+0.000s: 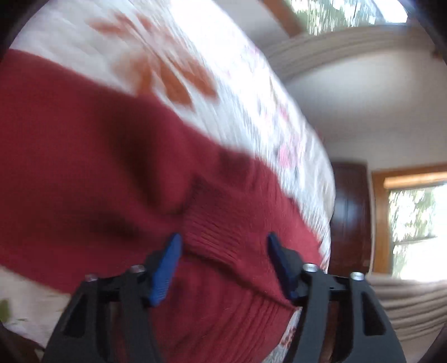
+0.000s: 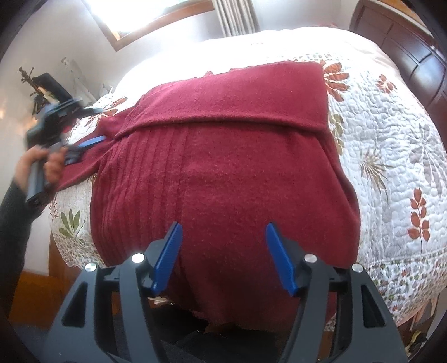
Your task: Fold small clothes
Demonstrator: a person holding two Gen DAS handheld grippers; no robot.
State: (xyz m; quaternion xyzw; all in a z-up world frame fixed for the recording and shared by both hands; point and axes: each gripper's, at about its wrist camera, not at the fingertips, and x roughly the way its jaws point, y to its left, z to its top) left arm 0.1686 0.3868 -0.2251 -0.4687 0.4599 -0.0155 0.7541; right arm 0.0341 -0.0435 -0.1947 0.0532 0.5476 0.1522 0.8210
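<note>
A dark red knit sweater (image 2: 223, 173) lies spread on a floral quilt (image 2: 391, 145), with one sleeve folded across its upper part. My right gripper (image 2: 223, 226) hovers open over the sweater's near hem and holds nothing. At the far left, a hand holds my left gripper (image 2: 83, 150) at the other sleeve, which sticks out sideways. In the blurred left wrist view, the left gripper (image 1: 223, 240) is open, with the ribbed cuff (image 1: 223, 223) of the red sweater (image 1: 97, 167) lying between its blue fingers (image 1: 167, 265).
The quilt (image 1: 223, 69) covers a bed. A dark wooden dresser (image 2: 405, 42) stands at its far right corner. A window (image 2: 156, 16) and curtain are behind the bed, and small items (image 2: 30, 81) stand at the left. A dark wooden door (image 1: 349, 212) and window (image 1: 413, 217) show past the bed edge.
</note>
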